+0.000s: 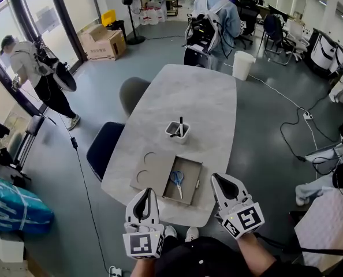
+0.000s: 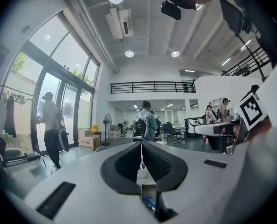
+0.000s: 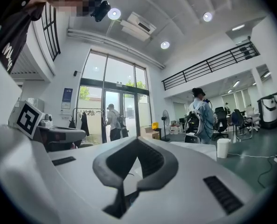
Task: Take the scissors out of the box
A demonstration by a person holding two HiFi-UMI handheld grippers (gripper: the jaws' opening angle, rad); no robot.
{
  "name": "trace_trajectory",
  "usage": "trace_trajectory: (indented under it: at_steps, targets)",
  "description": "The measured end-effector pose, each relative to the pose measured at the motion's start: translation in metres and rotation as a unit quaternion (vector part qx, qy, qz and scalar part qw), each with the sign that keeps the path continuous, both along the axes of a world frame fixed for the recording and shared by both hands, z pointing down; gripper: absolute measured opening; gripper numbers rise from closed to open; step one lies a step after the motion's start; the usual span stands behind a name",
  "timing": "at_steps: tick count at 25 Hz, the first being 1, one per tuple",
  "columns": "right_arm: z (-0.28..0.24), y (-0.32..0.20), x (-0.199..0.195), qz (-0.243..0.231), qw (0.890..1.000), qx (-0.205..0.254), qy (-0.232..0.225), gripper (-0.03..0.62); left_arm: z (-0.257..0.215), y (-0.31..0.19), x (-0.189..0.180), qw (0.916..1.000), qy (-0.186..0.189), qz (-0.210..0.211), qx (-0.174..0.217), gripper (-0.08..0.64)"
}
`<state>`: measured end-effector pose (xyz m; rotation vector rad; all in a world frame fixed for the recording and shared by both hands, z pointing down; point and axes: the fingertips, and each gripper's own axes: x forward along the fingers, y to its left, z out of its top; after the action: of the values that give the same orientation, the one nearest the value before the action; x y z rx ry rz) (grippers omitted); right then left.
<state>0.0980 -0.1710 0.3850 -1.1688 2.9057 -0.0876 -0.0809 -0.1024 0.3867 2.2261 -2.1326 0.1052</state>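
Scissors (image 1: 177, 180) with blue handles lie flat inside the open box (image 1: 193, 176). Your left gripper (image 1: 145, 192) and right gripper (image 1: 216, 179) flank the box's near end, each with jaws pressed together, holding nothing.

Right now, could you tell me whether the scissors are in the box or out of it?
In: the blue-handled scissors lie flat on the floor of the open box.
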Motion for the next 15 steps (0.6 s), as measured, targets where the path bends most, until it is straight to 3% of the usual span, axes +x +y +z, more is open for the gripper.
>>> trace_trajectory:
  at_steps: [15]
  targets:
    - [-0.001, -0.025, -0.050, 0.023, 1.000, -0.006, 0.003, -0.005, 0.004, -0.031, -0.045, 0.9996, 0.007, 0.028, -0.003, 0.017]
